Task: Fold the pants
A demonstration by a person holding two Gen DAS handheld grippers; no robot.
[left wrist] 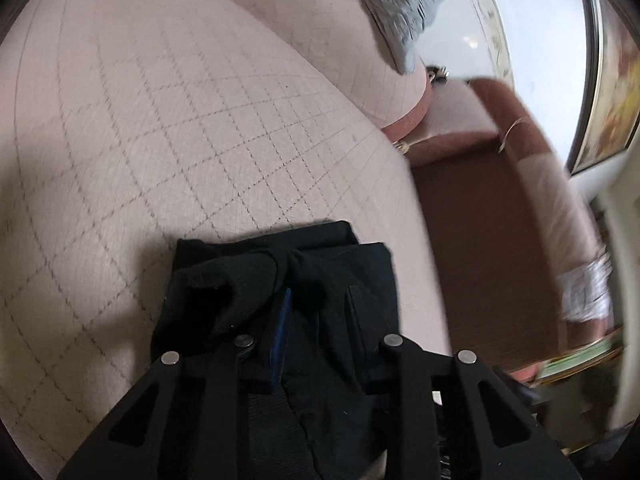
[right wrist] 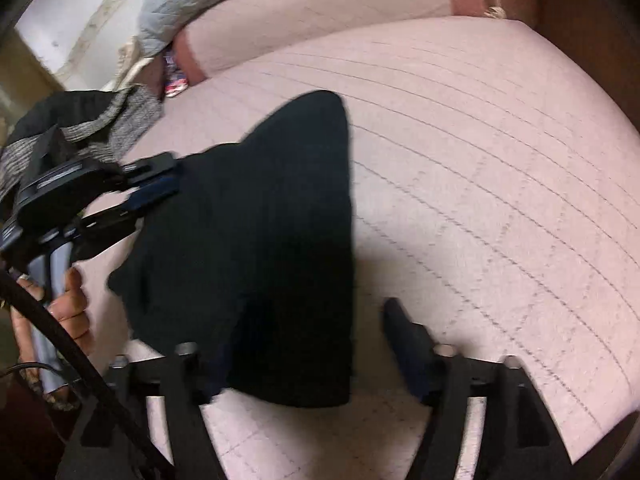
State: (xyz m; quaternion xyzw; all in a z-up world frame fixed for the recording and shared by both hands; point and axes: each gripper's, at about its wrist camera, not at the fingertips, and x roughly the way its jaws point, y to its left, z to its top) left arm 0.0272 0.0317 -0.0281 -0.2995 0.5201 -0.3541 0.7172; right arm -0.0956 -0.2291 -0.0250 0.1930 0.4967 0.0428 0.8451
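Observation:
The black pants (left wrist: 320,264) lie folded into a small bundle on a pink quilted cushion (left wrist: 180,120). My left gripper (left wrist: 316,300) hovers low over the bundle. Its jaws stand a little apart, the blue pad (left wrist: 282,320) bare on its inner face, with dark cloth under the gap and a fold bunched at its left. In the right wrist view the pants (right wrist: 260,220) stretch away from me, and the left gripper (right wrist: 160,184) reaches their left edge. My right gripper (right wrist: 312,344) is open wide over the near end of the pants, and its left finger is partly hidden by the cloth.
A grey quilted blanket (left wrist: 404,8) lies on the far cushion. A grey knit garment (right wrist: 100,120) sits at the cushion's left edge. A person's hand (right wrist: 68,304) holds the left gripper's handle. The sofa's brown frame (left wrist: 480,220) borders the cushion on the right.

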